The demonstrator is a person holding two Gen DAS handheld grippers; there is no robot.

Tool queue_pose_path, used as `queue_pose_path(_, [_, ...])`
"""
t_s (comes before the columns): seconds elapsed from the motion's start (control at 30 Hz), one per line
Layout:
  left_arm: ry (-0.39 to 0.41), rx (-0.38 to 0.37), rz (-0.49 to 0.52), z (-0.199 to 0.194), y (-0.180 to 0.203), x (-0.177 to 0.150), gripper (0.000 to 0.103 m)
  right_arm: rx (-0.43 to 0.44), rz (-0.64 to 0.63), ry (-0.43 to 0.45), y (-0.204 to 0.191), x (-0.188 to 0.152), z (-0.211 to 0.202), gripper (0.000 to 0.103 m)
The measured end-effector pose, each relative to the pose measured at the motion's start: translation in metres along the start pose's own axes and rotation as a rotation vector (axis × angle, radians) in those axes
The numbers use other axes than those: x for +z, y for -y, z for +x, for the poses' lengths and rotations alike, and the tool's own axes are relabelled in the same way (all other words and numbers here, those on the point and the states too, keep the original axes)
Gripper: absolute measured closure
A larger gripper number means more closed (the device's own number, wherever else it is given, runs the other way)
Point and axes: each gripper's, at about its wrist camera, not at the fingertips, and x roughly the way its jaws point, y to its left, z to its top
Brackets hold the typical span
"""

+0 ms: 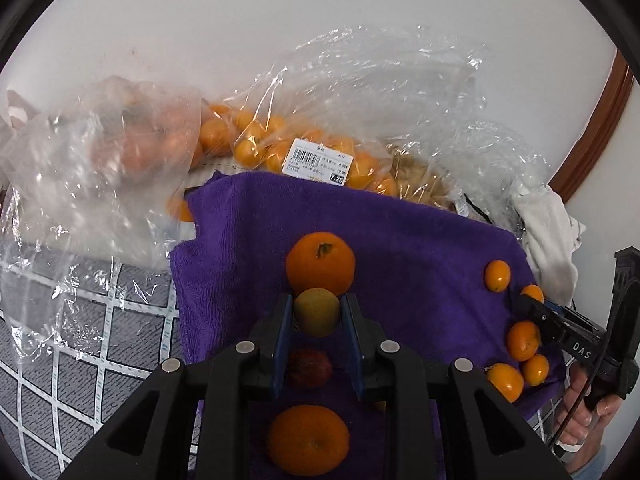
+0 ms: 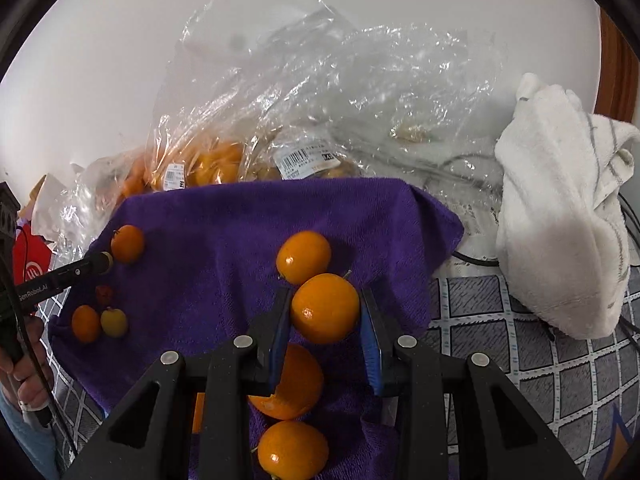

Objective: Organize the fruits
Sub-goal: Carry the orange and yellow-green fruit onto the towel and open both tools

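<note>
A purple towel (image 1: 400, 232) lies on the bed with fruit on it. My left gripper (image 1: 316, 312) is shut on a small yellow-green fruit (image 1: 317, 311), just in front of a large orange (image 1: 320, 262). A small red fruit (image 1: 310, 368) and another orange (image 1: 308, 440) lie under its jaws. My right gripper (image 2: 324, 308) is shut on a kumquat (image 2: 325, 307), with another kumquat (image 2: 304, 256) just beyond and more kumquats (image 2: 292, 450) below. The right gripper also shows in the left wrist view (image 1: 532, 308) among several kumquats (image 1: 497, 275). The yellow-green fruit shows in the right wrist view (image 2: 113, 321).
Clear plastic bags of oranges (image 1: 256, 140) with barcode labels lie behind the towel against a white wall. An empty crumpled bag (image 2: 340, 92) lies at the back right. A white cloth (image 2: 560, 208) lies right of the towel. A grey checked sheet (image 1: 80, 340) covers the bed.
</note>
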Motion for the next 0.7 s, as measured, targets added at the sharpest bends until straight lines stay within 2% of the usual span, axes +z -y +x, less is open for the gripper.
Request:
queue_pose_path(0.33, [-0.025,-0.007,-0.025,0.007,-0.006,0.002,0.079,0.016,0.020,0.006,0.002,-0.003,0.002,0.069])
queue_pose_path(0.47, [-0.034,-0.011,-0.018,0.006,-0.005,0.001,0.079,0.019,0.020,0.001,0.001,-0.004,0.000,0.056])
queue_pose_path(0.53, [-0.039,-0.030,-0.037,0.003,-0.007,0.002,0.078,0.001,0.001,0.004,-0.002,-0.003,-0.008,0.056])
queue_pose_path(0.57, [-0.042,-0.027,-0.044,0.000,-0.008,0.002,0.073,-0.018,-0.006,0.025,-0.003,-0.003,-0.016,0.055])
queue_pose_path(0.67, [-0.012,-0.020,-0.041,-0.014,-0.007,0.006,0.072,-0.048,-0.013,0.090,-0.010,0.001,-0.044,0.047])
queue_pose_path(0.7, [0.003,-0.014,-0.041,-0.022,-0.006,0.008,0.068,-0.047,-0.003,0.102,-0.012,0.002,-0.054,0.046])
